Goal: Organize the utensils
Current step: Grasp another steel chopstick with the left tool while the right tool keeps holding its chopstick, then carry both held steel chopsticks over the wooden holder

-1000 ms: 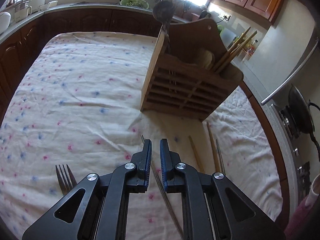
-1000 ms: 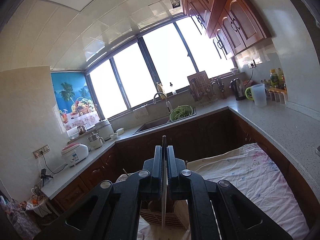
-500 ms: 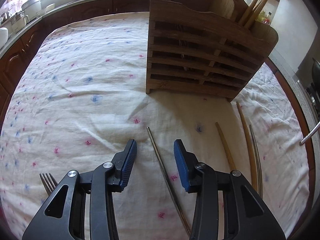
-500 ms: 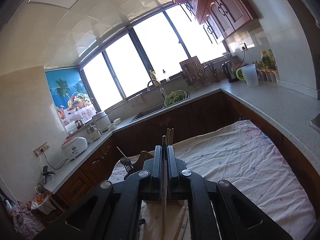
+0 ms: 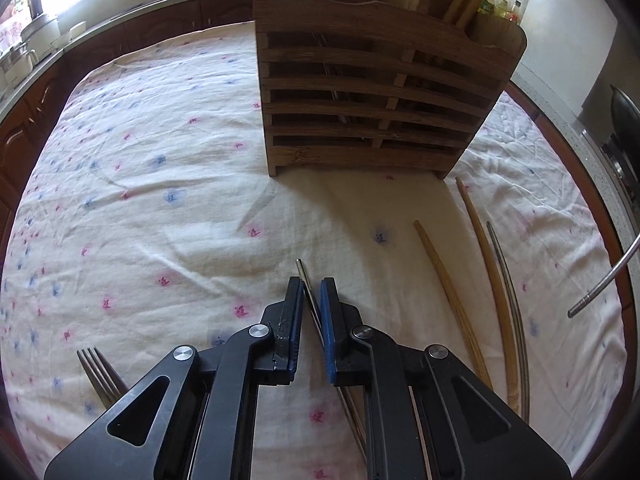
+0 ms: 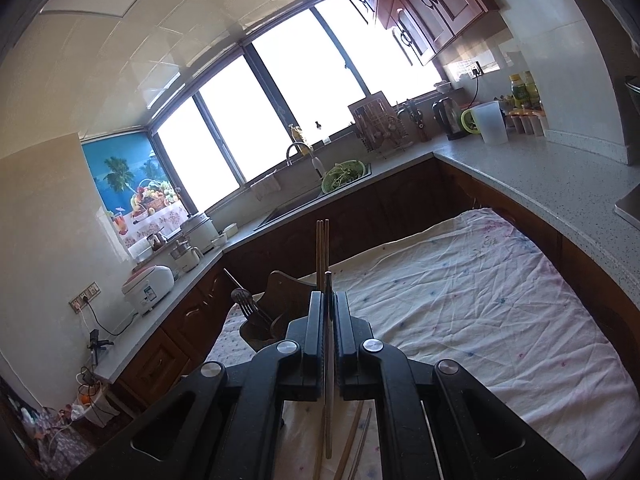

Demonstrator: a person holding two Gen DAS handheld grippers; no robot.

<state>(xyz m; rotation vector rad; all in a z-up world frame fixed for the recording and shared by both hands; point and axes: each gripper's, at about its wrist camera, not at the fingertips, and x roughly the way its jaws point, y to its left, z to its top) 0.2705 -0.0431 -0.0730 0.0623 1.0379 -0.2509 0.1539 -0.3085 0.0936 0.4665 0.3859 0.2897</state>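
On the bench, my left tongs [image 5: 311, 286] pinched a metal chopstick [image 5: 301, 270]; right tongs [image 6: 328, 300] gripped another chopstick [image 6: 328, 360]. Next: lift toward the wooden holder [image 5: 372, 112].

The left gripper [image 5: 311, 300] has matte black angular arms with triangular cut-outs, round silver screws at the joints, and blue pads [image 5: 326, 336] lining its fingers; the right gripper [image 6: 329, 312] shows the same black arms, silver screws and cut-outs.
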